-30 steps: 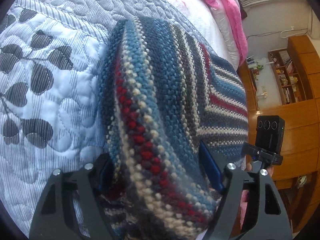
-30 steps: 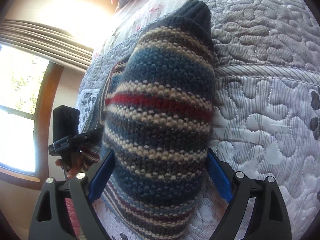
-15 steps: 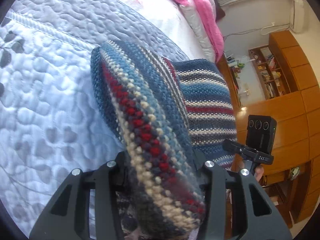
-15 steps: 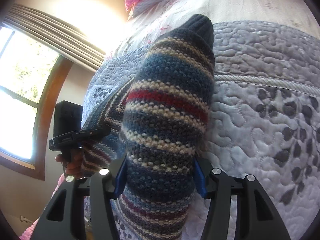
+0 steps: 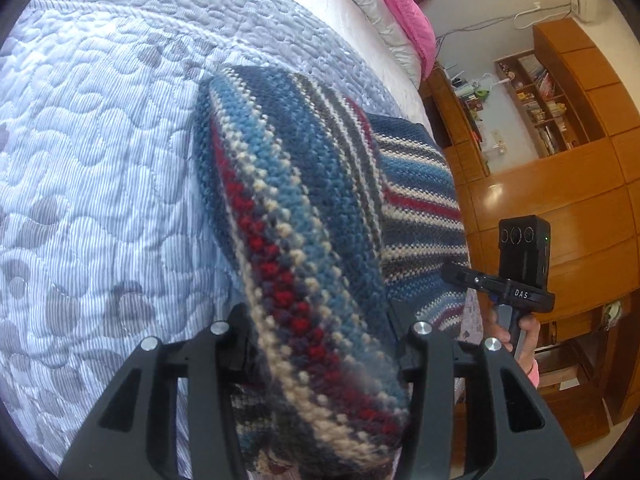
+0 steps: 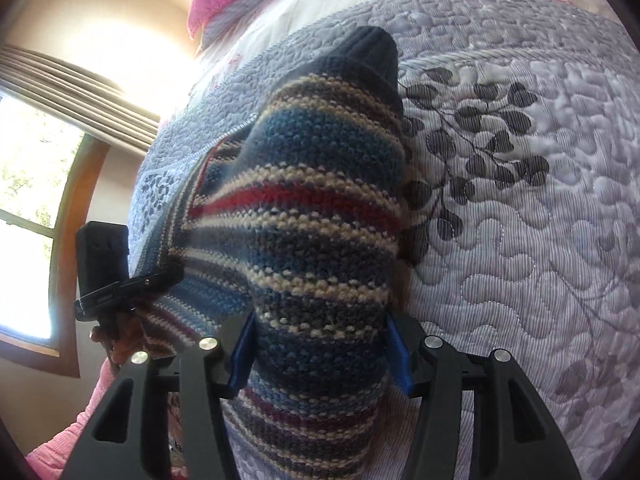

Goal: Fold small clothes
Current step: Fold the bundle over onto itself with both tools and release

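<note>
Your left gripper (image 5: 320, 344) is clenched on a bunched fold of the striped knit sweater (image 5: 304, 216); the black fingers (image 5: 236, 344) press into the wool on both sides, and the fold rises between them and runs away from the camera. Your right gripper (image 6: 320, 340) is likewise clamped on the sweater (image 6: 320, 216), with the blue pads (image 6: 242, 350) squeezing a thick roll of fabric that ends in a dark ribbed cuff (image 6: 372, 54). The sweater is lifted at both grips, and the part between them drapes over the quilt (image 5: 100, 160) near the bed's side edge. The quilt (image 6: 520, 200) is pale grey with stitched pebble shapes and a dark leaf print (image 6: 476, 140) just beside the sweater. In the left wrist view, your right hand (image 5: 520, 336) holds the other gripper's handle past the bed's edge, with wooden shelves (image 5: 560, 120) behind it. A pink blanket (image 5: 404, 12) lies at the far end of the bed. In the right wrist view, a window (image 6: 28, 208) with a blind (image 6: 72, 92) fills the left side.
</note>
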